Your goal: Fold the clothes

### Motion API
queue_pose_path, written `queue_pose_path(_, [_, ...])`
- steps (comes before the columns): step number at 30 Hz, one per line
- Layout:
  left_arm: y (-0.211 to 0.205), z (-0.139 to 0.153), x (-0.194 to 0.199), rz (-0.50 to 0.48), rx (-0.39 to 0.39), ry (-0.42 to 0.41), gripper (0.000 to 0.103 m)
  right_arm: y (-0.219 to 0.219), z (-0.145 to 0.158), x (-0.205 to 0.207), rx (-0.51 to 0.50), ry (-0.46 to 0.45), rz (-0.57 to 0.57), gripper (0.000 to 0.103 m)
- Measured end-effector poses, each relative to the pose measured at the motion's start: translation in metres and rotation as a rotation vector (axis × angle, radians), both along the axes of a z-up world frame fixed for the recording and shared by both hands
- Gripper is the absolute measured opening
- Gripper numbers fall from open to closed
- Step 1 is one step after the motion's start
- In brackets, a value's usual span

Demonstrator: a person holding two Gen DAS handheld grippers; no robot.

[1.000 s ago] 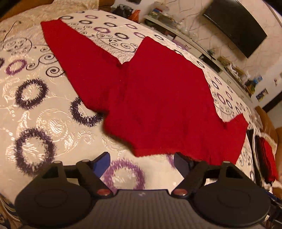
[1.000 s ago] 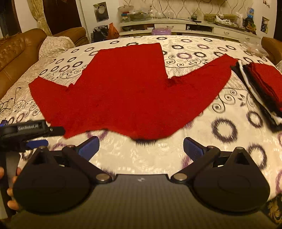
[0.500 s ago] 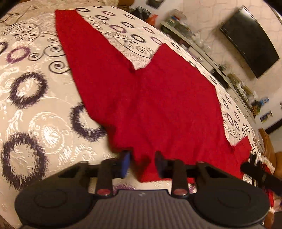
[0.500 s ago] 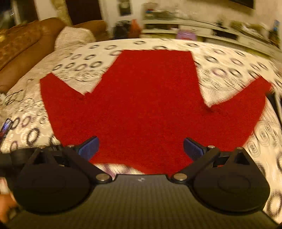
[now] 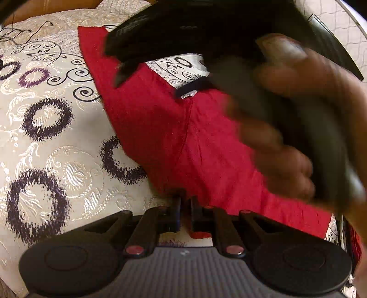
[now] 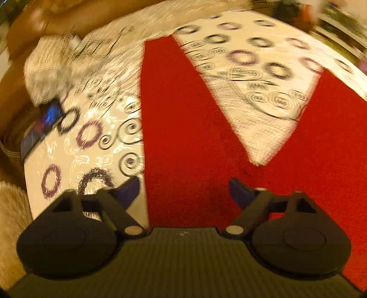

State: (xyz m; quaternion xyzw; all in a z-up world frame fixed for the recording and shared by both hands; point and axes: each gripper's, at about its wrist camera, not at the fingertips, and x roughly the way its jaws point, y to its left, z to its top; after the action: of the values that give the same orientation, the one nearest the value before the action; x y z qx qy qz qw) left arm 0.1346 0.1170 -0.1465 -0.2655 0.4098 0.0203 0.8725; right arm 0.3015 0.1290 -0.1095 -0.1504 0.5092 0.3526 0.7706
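Left gripper (image 5: 185, 209) pinches 1 red garment (image 5: 183, 137); right gripper (image 6: 184, 190) gapes.

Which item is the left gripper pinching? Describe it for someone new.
Start at the cream bedspread printed with dark and purple rings. Spread flat across it lies the red sweater, sleeves angled outward. The left gripper has its fingers closed on its near edge; it is the only solid red piece lying on the pattern.

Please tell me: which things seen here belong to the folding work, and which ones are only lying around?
For the job:
- red knitted sweater, spread flat
- left gripper, shut on its edge
- right gripper, open above it

Lying about:
- cream bedspread with purple rings
- dark phone with lit screen
- brown leather sofa
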Motion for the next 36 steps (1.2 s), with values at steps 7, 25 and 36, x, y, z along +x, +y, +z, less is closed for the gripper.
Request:
queue_pose_path(7, [0.001,-0.003,0.0,-0.014,0.011,-0.018,0.009,0.056,-0.017,-0.001,-0.111,-0.031,0.108,0.068])
queue_pose_path(25, [-0.001,0.009,0.021,-0.151,0.136,-0.058,0.009,-0.087,0.054,0.045,0.07,-0.049,-0.234,0.006])
queue_pose_path(36, [-0.097,0.063,0.016,-0.541,0.353,-0.243,0.007,-0.335,0.099,0.034,0.328,-0.084,-0.657,0.006])
